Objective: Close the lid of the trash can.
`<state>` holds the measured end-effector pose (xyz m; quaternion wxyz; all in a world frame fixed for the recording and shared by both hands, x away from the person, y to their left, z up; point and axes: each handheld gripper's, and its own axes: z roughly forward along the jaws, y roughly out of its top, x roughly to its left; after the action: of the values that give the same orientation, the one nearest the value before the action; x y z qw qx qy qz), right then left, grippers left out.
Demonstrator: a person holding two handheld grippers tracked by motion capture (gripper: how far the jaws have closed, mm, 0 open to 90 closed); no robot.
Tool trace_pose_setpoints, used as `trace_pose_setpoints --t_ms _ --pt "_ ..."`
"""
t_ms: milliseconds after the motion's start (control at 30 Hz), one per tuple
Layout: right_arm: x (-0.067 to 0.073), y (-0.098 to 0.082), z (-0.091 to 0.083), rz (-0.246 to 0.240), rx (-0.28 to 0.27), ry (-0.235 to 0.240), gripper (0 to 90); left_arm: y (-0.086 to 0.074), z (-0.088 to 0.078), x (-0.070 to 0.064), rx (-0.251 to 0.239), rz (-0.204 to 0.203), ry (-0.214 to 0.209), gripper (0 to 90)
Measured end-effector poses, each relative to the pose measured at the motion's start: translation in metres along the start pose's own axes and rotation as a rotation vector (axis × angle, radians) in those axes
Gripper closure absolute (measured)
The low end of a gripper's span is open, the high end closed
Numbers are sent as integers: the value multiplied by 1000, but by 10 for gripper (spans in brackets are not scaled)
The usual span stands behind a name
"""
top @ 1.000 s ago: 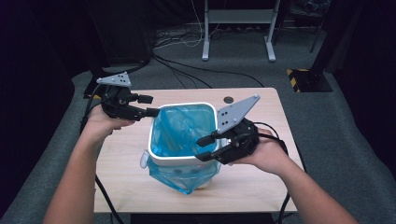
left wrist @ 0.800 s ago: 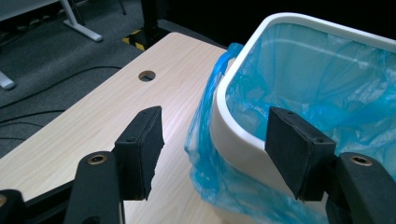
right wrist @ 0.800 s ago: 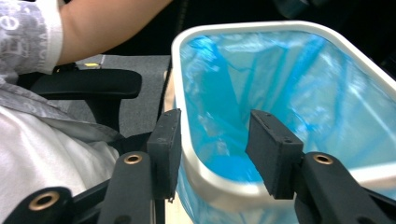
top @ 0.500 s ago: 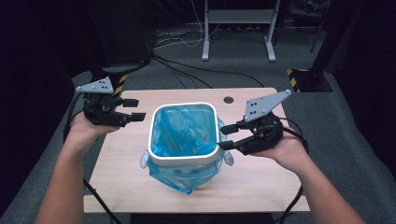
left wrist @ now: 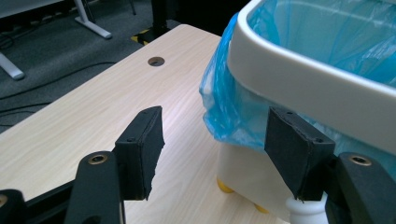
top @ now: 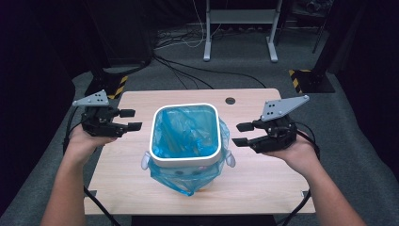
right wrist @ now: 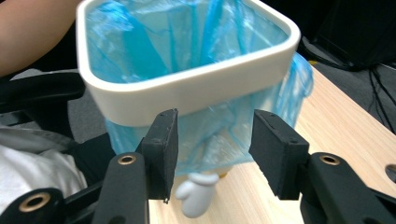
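Note:
A white square-rimmed bin (top: 185, 160) lined with a blue plastic bag (top: 186, 134) stands mid-table; the bag's edge hangs out under the rim (left wrist: 299, 74) (right wrist: 187, 91). Small white hand-shaped knobs (right wrist: 194, 196) and yellow feet (left wrist: 224, 186) show at the bin's base. My left gripper (top: 130, 119) is open to the left of the bin, apart from it, nothing between its pads (left wrist: 140, 149). My right gripper (top: 242, 134) is on the bin's right side, also apart; its jaws have just been opening and are empty, pads (right wrist: 163, 149) facing the bin's side.
The light wooden table (top: 263, 183) has a round cable hole (top: 230, 100) at the back. Behind it are grey carpet, cables (top: 188, 70), a white desk frame (top: 240, 28) and dark stands with yellow-black tape (top: 301, 77). Cables trail from both grippers off the table's front.
Both grippers have drawn outward from the bin's rim, the left to the left and the right to the right, and a bit lower. The bag's edge now hangs free under the rim.

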<state>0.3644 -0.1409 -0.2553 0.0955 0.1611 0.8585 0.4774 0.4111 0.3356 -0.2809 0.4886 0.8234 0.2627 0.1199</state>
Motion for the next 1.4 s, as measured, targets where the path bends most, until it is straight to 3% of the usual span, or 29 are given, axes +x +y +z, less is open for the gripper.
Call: trace_pose_setpoints --t_ms 167,633,800,1167,1400 --pt "-5 -12 2 24 0 -56 498 -13 3 2 -9 -8 4 368" --pt "-14 -44 6 93 -16 -128 488 -42 3 -5 -37 -28 24 363" --pt "-14 -52 8 116 -17 -178 486 -49 4 -4 -38 -40 36 363" --pt "-17 -72 6 173 -52 -217 471 -62 2 0 -53 -72 54 363" --pt "-21 -88 3 209 -63 -261 466 -69 1 3 -37 -82 69 362"
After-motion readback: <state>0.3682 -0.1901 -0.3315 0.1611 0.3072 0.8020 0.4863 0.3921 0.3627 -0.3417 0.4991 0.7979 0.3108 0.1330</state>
